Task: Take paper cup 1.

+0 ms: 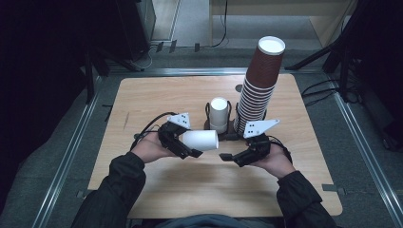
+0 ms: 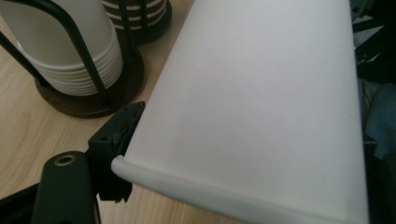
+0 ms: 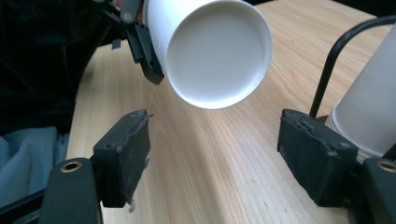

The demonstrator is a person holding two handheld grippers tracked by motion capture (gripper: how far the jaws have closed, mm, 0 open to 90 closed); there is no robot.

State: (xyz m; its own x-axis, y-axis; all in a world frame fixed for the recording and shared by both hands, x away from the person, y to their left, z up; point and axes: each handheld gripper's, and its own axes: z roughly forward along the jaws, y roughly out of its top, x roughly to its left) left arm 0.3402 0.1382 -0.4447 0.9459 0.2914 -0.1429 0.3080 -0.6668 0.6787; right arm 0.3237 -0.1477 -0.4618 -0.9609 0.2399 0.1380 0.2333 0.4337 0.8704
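L gripper (image 1: 183,145) grips white cup (image 1: 200,140); R gripper (image 1: 233,156) open.

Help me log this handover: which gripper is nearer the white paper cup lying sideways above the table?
Left. The left gripper is clamped on the white paper cup near its rim. The right gripper sits apart, jaws open, facing the cup's closed base without touching it.
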